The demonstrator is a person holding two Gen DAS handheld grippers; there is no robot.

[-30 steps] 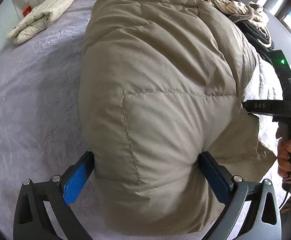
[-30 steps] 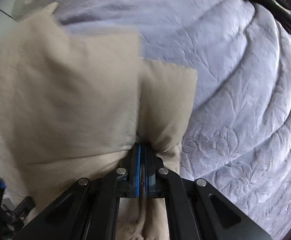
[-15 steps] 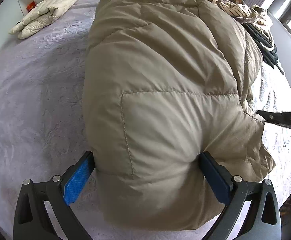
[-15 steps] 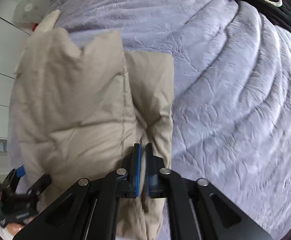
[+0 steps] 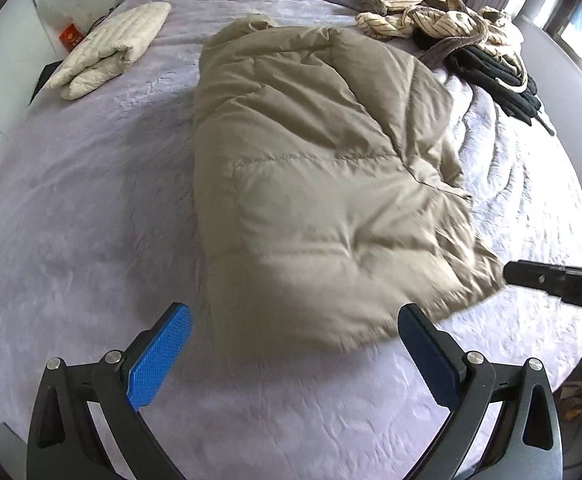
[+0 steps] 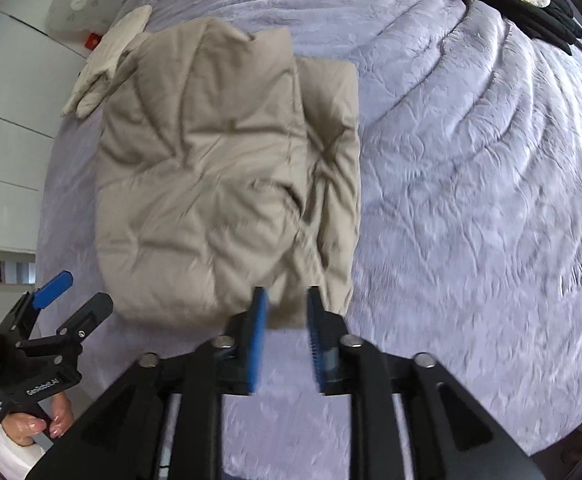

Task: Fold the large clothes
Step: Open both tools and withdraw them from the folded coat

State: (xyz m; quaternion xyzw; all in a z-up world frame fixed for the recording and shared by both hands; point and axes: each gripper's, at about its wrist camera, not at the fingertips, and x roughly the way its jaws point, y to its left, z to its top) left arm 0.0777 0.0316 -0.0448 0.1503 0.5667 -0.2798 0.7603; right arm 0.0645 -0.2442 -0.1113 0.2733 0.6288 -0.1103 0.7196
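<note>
Right wrist view: right gripper (image 6: 286, 312), jaws opening, nothing between; left gripper (image 5: 294, 322) wide, empty. Beige down jacket (image 5: 323, 184) folded at twelve o'clock on bed (image 5: 91, 208). Risk: padding springs open unpressed.

My right gripper (image 6: 286, 304) points down at the lavender quilted bedspread (image 6: 471, 184), its blue-padded jaws opening with nothing pinched between them. The folded beige puffer jacket (image 6: 211, 176) lies just beyond the tips, toward eleven o'clock. My left gripper (image 6: 71, 296) sits at eight o'clock, jaws apart. A cream folded garment (image 6: 107, 64) lies at ten o'clock, black clothes (image 6: 531, 4) at one o'clock.
</note>
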